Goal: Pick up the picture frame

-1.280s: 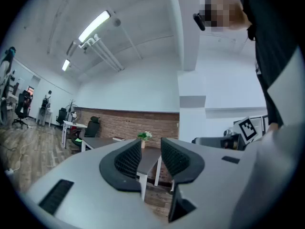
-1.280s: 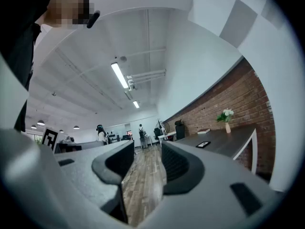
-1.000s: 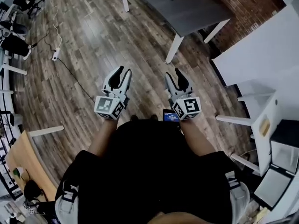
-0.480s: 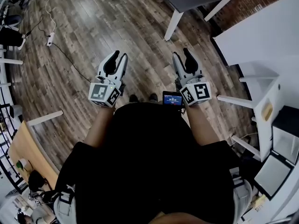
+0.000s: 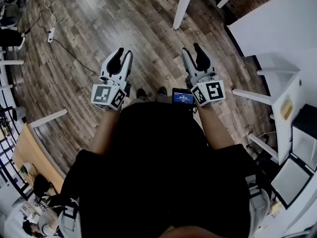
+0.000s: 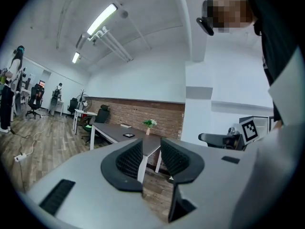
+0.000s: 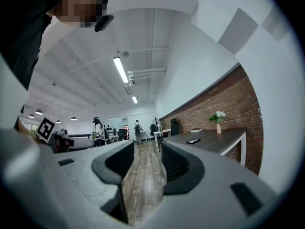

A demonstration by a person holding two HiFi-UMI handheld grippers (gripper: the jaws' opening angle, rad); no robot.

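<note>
Wood floor (image 5: 99,14) under everything. Count: 2 grippers, 2 marker cubes, 1 grey table, 1 vase, 1 small screen, 1 power strip.

Pose: the left gripper (image 5: 125,53) & right gripper (image 5: 190,48) are held side by side at waist ht, well apart. Forearms are bent fwd from a dark top, and the jaws point ahead over the floor. Each cube faces up toward the head cam: left cube (image 5: 107,96), right cube (image 5: 211,92). The small lit screen (image 5: 183,96) sits just beside the right cube, at the waist. The power strip (image 5: 51,34) w/ its cable lies far left on the floor.

Left gripper view: jaws a narrow gap apart, nothing btwn them, only a table leg seen thru the gap. Right gripper view: same slim gap, floor showing thru, empty.

Task item: the picture frame (image 6: 128,135) is, as far as can be told, the flat dark square. It lies on the grey table (image 6: 107,129) across the room, near the vase (image 6: 149,124) of white flowers by the brick wall (image 6: 138,111). It's well apart from both grippers.
</note>
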